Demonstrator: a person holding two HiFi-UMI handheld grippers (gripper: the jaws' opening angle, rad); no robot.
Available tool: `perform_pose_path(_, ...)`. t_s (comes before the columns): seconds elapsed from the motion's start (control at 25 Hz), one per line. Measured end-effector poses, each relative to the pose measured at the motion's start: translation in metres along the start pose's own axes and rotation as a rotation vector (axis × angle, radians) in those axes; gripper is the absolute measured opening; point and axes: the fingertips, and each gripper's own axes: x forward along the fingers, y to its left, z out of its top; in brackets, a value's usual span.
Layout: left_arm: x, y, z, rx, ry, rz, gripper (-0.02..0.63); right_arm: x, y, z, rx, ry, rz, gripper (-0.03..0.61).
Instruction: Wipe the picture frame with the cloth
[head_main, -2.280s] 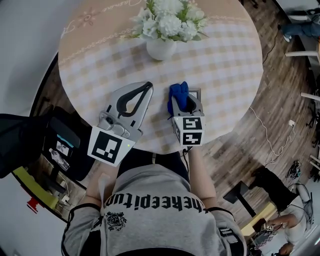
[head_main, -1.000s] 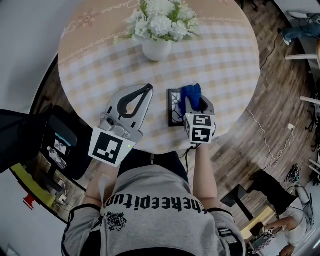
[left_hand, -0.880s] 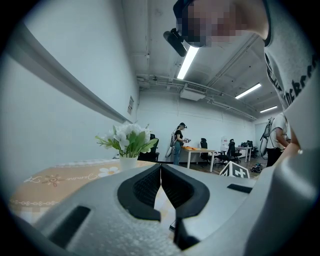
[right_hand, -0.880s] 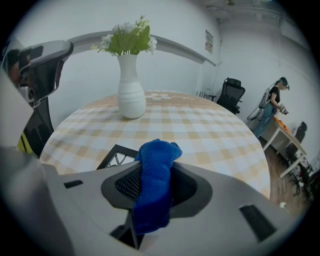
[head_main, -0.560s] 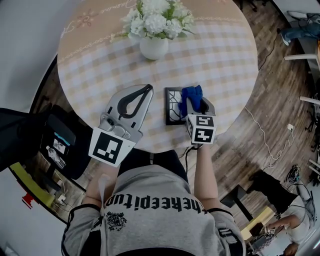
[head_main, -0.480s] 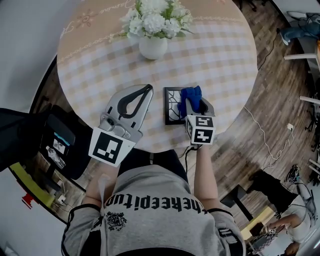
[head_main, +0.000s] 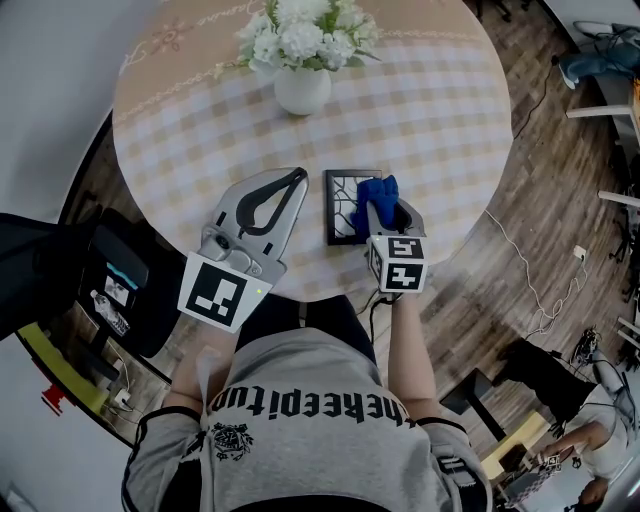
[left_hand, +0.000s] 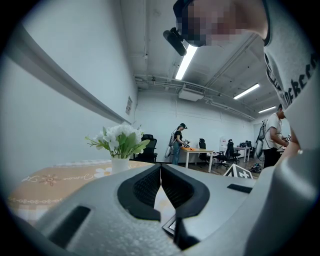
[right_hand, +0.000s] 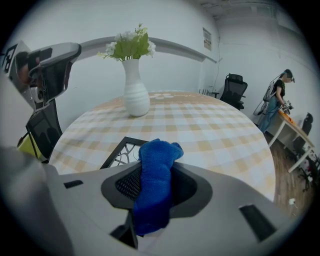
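The right gripper (right_hand: 156, 167) pinches the soft blue cloth (right_hand: 155, 195) by its bunched middle, limp and light enough to drag easily, while the left gripper (left_hand: 161, 169), off to its left, has its jaws pressed together on nothing. Just ahead of the right tips and slightly left, the picture frame (right_hand: 119, 149) lies flat on the table (right_hand: 225, 135); it is probably light, stiff and apt to slide unless steadied at an edge. Farther ahead a white vase (right_hand: 136, 97) holds white flowers (right_hand: 129, 45).

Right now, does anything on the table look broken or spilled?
No, nothing stands out. The white flower vase stands upright, the picture frame lies flat on the table, and the blue cloth is pinched in the right tongs.
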Motion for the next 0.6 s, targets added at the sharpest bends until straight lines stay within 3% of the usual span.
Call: perform_pose_path(0.6, -0.012, 0.009, -0.002, -0.005, -0.006, 0.019, 0.015, 0.013, 0.047, 0.004, -0.039, 0.019, 0.067, 0.138)
